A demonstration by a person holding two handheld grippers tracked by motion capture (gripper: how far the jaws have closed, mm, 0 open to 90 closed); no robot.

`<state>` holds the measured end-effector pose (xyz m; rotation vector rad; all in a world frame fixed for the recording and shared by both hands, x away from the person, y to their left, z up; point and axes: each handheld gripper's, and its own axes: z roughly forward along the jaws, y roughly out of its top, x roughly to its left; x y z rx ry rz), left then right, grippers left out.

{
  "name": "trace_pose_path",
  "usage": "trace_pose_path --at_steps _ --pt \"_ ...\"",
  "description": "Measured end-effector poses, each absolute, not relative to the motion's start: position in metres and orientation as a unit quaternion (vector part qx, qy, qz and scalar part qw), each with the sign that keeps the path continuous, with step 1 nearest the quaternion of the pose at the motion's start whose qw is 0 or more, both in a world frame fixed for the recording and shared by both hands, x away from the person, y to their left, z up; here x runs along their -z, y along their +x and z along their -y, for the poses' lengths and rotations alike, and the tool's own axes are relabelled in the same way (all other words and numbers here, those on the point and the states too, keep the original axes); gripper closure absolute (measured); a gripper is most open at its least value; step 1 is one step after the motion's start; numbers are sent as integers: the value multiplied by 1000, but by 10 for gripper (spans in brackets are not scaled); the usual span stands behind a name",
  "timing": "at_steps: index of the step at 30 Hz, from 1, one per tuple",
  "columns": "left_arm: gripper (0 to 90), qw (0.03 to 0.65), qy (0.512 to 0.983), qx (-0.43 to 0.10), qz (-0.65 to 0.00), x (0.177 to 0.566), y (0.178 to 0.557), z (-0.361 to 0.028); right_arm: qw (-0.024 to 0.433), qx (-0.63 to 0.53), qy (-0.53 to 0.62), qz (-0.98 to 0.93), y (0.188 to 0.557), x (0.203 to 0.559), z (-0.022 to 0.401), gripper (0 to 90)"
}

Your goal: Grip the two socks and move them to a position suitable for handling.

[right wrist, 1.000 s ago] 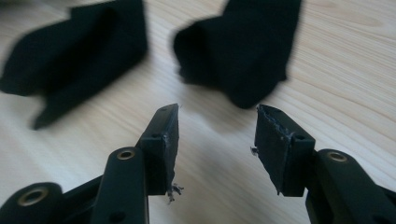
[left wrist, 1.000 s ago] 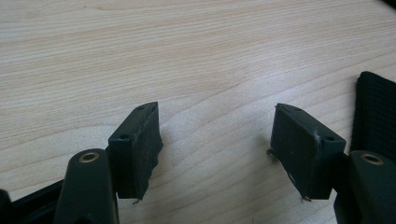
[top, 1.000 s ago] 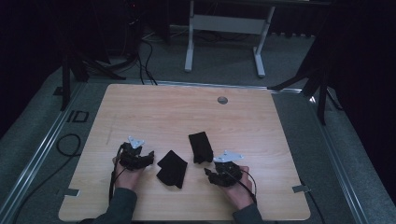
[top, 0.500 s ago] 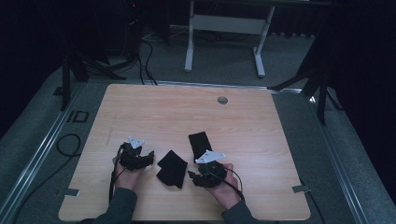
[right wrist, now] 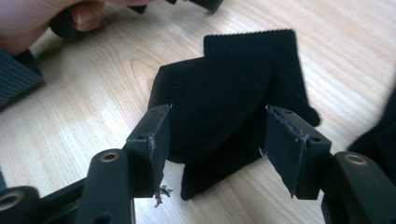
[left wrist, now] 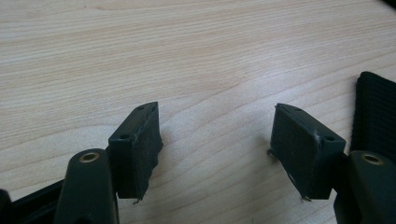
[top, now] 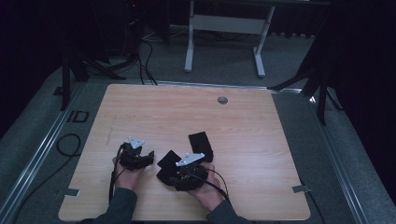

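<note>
On the wooden table (top: 261, 140), the left gripper (top: 136, 158) rested near the front edge, held in the person's left hand (top: 125, 173); in the left gripper view its jaws stood wide apart over bare wood with nothing between them, and a ribbed black edge showed at the far right of that view. Just to its right lay the near sock (top: 168, 165), a dark folded sock, crumpled, with its ribbed cuff (right wrist: 252, 46) pointing away from the right gripper (top: 187, 175); that gripper hung low over it, its jaws parted to either side of the fabric and not yet closed, as the right gripper view showed. A second sock (top: 201, 145) lay flat just beyond, to the right, close to the first; whether the two touched could not be told. The step in hand looked like the reach for the near sock; the next move would call for lowering the jaws onto the fold and closing them on enough cloth to lift it without dragging its neighbour.
</note>
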<state>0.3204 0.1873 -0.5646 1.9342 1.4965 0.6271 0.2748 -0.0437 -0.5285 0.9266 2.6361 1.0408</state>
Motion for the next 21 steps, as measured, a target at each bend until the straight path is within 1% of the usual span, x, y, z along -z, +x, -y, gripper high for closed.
trace_pose_path --at_steps 2,4,6,10,11,13,18,21 --pt "339 303 730 -236 -565 565 320 -187 78 -343 313 -882 276 531 41 400" --pt "339 304 730 -236 -565 565 320 -187 71 -324 325 -886 281 539 36 449" --pt "339 303 730 -236 -565 565 320 -187 72 -310 333 -888 284 542 35 545" --pt "339 304 730 -236 -565 565 320 -187 65 -312 335 -887 285 541 37 817" --pt "340 303 730 -236 -565 565 320 -187 67 -315 334 -886 284 539 39 854" --pt "341 304 730 -237 -565 565 320 -187 66 -321 334 -884 284 536 41 876" --pt "343 303 730 -236 -565 564 320 -187 54 -338 337 -877 282 529 48 878" --pt "343 303 730 -236 -565 564 320 -187 56 -350 339 -872 281 520 55 879"
